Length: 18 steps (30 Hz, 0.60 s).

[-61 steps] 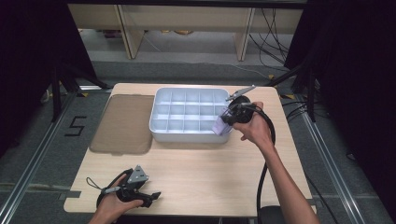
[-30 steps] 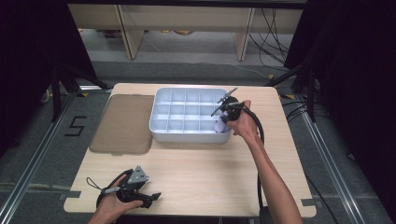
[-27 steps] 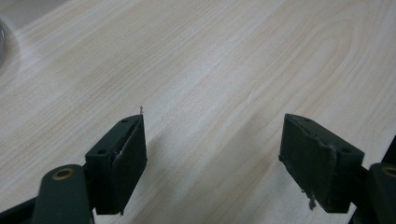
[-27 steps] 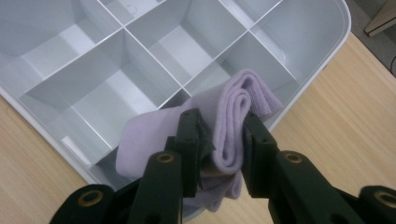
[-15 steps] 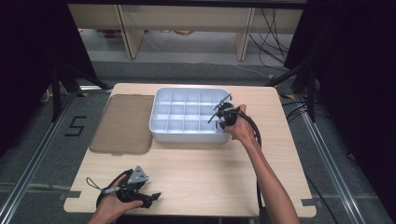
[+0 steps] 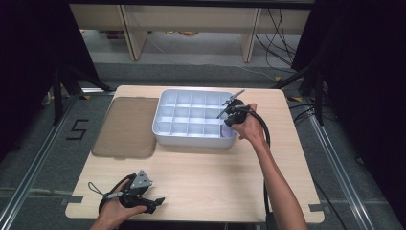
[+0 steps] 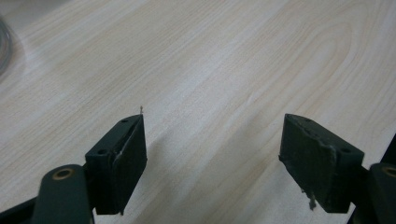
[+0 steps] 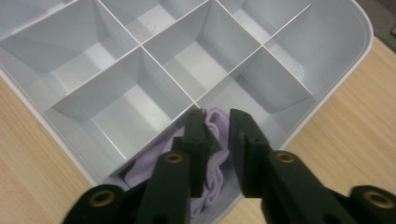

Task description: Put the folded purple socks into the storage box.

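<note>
Right gripper view: right claw (image 8: pixel 217 135) jaws nearly together, a fold of the lilac cloth (image 8: pixel 212 179) between them; jaws have just been closing, pads look pinched on the fabric. Cloth sits bunched in the corner compartment of the white divided tray (image 8: pixel 341 79), directly under and just behind the claw tips, long axis running back toward the hand. In the high view the right claw (image 6: pixel 229 109) leans over the tray's (image 6: pixel 191 139) near right corner, cloth (image 6: pixel 226 130) just below it, so the right hand is far nearer. Left claw (image 6: pixel 152 201) rests low at the desk's (image 6: pixel 210 177) near left edge, well apart; left gripper view shows its jaws wide, empty. Brown mat (image 6: pixel 125 125) left of tray.
</note>
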Tool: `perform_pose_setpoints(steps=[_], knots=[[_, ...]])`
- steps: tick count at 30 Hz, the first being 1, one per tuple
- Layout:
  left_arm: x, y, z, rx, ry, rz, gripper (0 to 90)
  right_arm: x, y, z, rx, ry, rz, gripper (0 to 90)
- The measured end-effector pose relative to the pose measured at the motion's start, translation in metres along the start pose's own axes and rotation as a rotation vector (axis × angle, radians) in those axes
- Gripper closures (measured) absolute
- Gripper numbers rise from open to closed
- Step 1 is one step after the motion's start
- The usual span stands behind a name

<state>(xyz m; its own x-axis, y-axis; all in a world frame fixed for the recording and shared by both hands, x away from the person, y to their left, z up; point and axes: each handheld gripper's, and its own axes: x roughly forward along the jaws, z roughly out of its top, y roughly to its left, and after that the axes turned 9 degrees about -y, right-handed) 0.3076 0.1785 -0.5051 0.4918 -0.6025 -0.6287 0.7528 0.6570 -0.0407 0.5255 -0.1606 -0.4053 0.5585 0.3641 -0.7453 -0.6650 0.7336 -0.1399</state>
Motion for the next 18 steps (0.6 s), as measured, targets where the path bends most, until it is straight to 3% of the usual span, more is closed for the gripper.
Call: perform_pose_setpoints(steps=[6, 13, 18], knots=[[0.000, 0.000, 0.000, 0.004, 0.005, 0.001, 22.5, 0.023, 0.006, -0.007, -0.020, 0.109, 0.000, 86.9], [0.000, 0.000, 0.000, 0.002, 0.004, -0.004, 22.5, 0.044, 0.013, -0.012, -0.050, 0.180, -0.005, 87.7], [-0.001, 0.000, 0.000, 0.005, 0.001, -0.001, 22.5, 0.047, 0.016, -0.010, -0.062, 0.191, -0.011, 87.4]])
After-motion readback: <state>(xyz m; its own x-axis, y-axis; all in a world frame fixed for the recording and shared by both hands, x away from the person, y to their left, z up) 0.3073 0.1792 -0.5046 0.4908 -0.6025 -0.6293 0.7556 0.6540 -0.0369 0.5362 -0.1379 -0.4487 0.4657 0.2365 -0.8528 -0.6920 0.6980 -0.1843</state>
